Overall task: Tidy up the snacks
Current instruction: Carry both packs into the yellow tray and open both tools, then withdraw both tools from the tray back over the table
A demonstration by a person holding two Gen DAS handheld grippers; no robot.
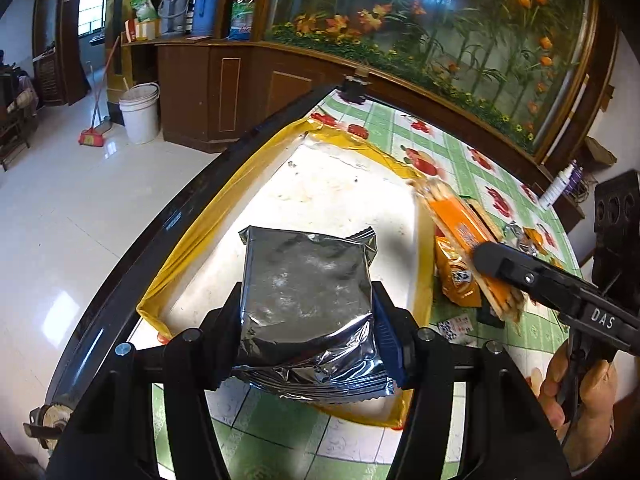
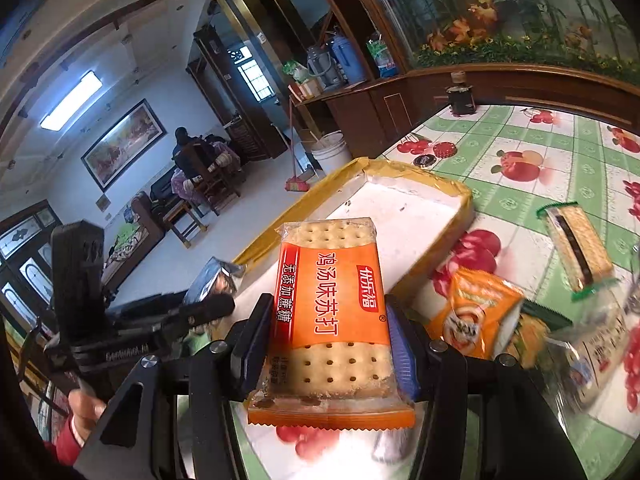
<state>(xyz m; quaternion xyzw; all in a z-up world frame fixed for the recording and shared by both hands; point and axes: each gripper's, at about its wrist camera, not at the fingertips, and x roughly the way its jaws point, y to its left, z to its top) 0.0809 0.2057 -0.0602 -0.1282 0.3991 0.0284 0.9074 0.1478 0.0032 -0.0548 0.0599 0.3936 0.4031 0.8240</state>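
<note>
The table (image 2: 560, 152), covered in a green-checked fruit-print cloth, carries a shallow white tray (image 1: 340, 200) with yellow-taped walls at its near edge beside the open floor. The tray's white floor is stained. The left gripper (image 1: 308, 320) clamps a silver foil packet (image 1: 308, 292) between both fingers, held over the tray's near end. The right gripper (image 2: 332, 344) grips an orange cracker packet (image 2: 332, 308) with red Chinese lettering, held above the tray's wall nearest the camera. On the cloth beside the tray's right wall lies an orange snack bag (image 2: 476, 312); farther toward the table's right side rests a green-edged cracker packet (image 2: 576, 248).
</note>
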